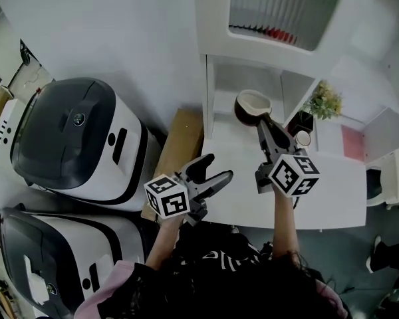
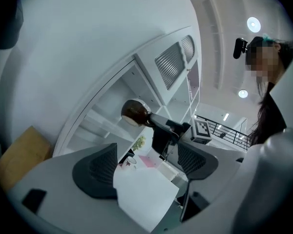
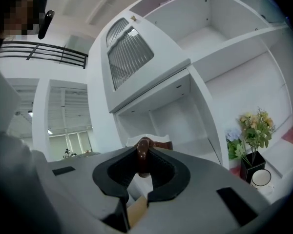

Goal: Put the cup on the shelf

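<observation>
A brown cup [image 1: 253, 106] with a white inside hangs tilted in front of the lower open compartment of the white shelf [image 1: 208, 92]. My right gripper [image 1: 265, 126] is shut on the cup's handle [image 3: 143, 156], which sits pinched between the dark pads in the right gripper view; the cup body [image 3: 160, 143] shows just behind them. In the left gripper view the cup [image 2: 133, 112] is held up before the shelf bays. My left gripper [image 1: 209, 169] hovers lower left over the white counter, open, with nothing between its fingers [image 2: 95, 170].
Two large white-and-black machines [image 1: 73, 138] [image 1: 46, 258] stand at the left, with a cardboard box [image 1: 181, 143] between them and the shelf. A flower pot [image 1: 321, 104] and a small white cup [image 1: 303, 138] sit to the right of the compartment, near a pink mat [image 1: 352, 142].
</observation>
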`<action>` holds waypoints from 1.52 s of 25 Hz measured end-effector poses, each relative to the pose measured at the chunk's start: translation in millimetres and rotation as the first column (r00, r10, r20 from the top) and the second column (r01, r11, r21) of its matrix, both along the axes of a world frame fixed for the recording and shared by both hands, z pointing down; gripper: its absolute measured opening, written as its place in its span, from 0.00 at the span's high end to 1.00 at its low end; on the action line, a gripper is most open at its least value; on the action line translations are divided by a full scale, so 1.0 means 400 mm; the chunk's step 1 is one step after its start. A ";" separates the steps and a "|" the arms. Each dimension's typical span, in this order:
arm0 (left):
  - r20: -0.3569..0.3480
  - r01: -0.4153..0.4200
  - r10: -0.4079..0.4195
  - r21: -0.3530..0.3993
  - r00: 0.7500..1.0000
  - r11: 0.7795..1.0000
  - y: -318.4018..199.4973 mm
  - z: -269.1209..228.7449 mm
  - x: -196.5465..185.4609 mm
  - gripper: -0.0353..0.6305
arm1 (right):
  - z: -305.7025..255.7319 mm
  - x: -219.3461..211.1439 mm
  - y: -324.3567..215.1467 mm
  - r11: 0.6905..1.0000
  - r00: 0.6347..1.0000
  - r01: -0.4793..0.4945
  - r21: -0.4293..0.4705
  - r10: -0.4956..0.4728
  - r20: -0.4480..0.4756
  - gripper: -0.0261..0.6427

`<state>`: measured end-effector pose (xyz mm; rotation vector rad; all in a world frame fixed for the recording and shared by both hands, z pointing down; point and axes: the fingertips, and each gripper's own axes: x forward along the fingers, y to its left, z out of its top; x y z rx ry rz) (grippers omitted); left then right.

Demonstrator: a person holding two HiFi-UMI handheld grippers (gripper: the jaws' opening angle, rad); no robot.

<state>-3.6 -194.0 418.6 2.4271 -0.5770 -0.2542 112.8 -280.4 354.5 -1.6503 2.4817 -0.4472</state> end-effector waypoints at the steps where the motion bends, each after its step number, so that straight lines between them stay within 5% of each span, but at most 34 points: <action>1: 0.002 -0.003 0.003 -0.001 1.000 1.000 -0.003 0.003 -0.005 0.37 | 0.003 -0.003 -0.017 1.000 1.000 -0.007 -0.003 0.007 -0.005 0.84; 15: -0.005 -0.010 0.010 -0.015 1.000 1.000 -0.030 0.024 -0.062 0.37 | 0.111 -0.030 -0.137 0.994 0.993 -0.061 -0.092 0.051 -0.107 0.84; 22: -0.014 -0.005 0.005 -0.023 1.000 1.000 -0.036 0.032 -0.077 0.37 | 0.133 -0.047 -0.149 0.997 0.989 -0.050 -0.067 0.040 -0.142 0.84; 38: -0.043 0.006 -0.006 -0.005 0.999 1.000 -0.058 0.017 -0.092 0.37 | 0.195 -0.077 -0.259 0.992 0.944 -0.037 -0.119 -0.004 -0.330 0.84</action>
